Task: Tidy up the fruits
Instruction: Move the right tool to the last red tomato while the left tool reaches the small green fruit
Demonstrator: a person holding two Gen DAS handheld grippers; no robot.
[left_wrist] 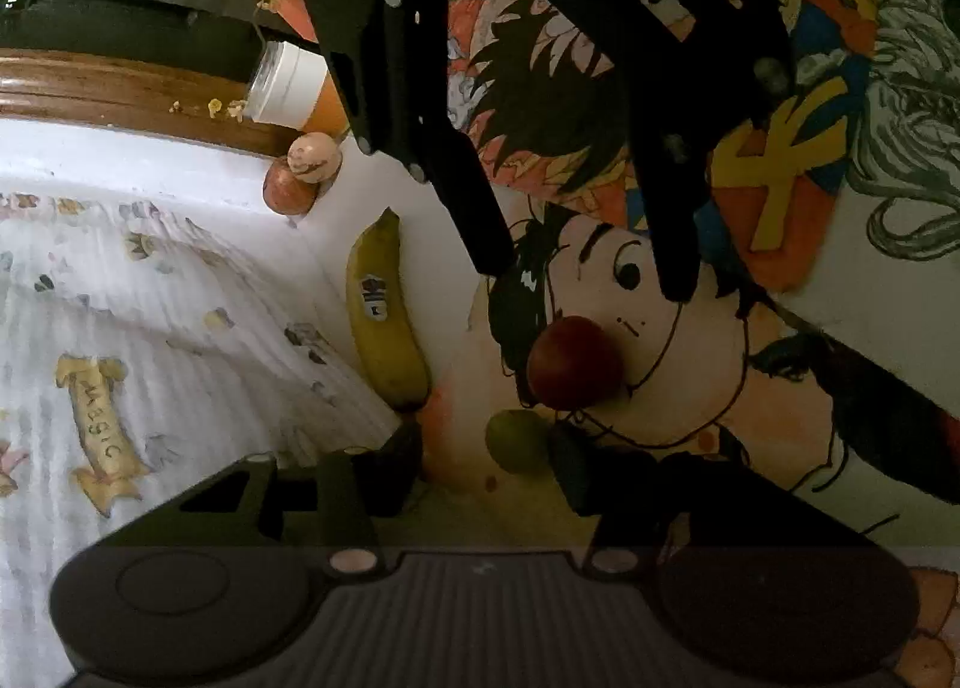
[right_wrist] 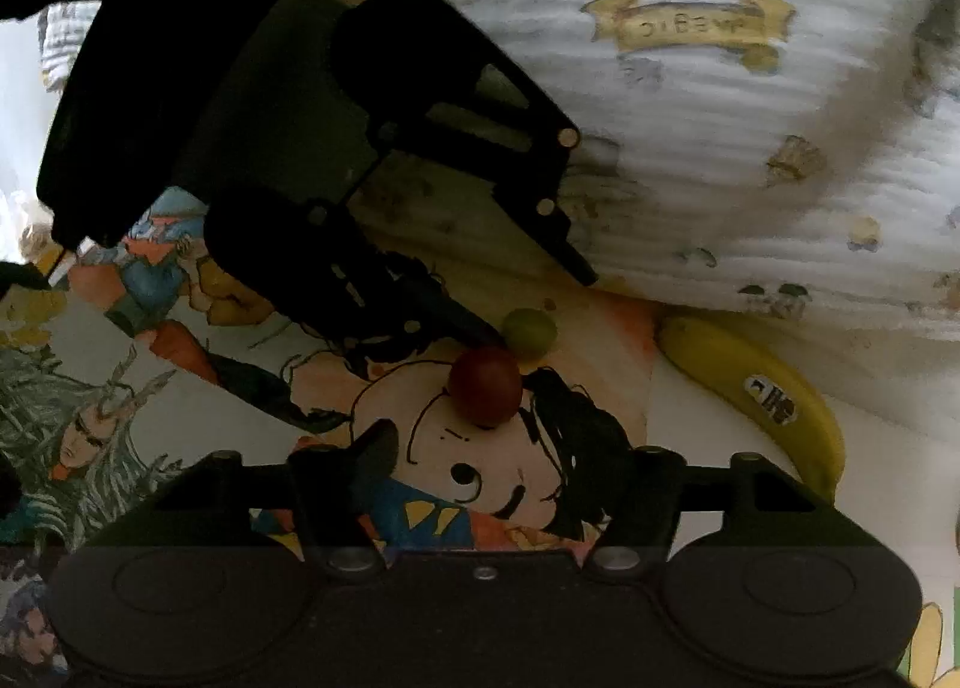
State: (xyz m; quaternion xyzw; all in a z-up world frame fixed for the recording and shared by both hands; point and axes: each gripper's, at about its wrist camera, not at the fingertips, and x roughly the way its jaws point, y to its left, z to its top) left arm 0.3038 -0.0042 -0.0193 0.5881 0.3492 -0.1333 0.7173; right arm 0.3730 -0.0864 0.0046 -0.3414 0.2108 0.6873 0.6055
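While both grippers hang over it, the cartoon-printed sheet (left_wrist: 870, 280) carries the fruit on its open middle, and the white quilted blanket (left_wrist: 150, 328) is bunched along one edge of it. Lying against that blanket's fold is the banana (left_wrist: 387, 322). Near the middle of the sheet sits a red fruit (left_wrist: 573, 364), with a smaller green fruit (left_wrist: 516, 442) touching it.

The right gripper (left_wrist: 591, 274) points down just short of the red fruit, jaws part open with nothing between them. The left gripper (right_wrist: 537, 307) has one finger on either side of the green fruit, part open too; whether the pads press on it I cannot tell.

Two small mottled fruits (left_wrist: 300, 172) sit at the far edge beside a jar (left_wrist: 288, 85).

To my eye each gripper should settle squarely over its own fruit before closing, since the two touch and a nudge would roll either away.
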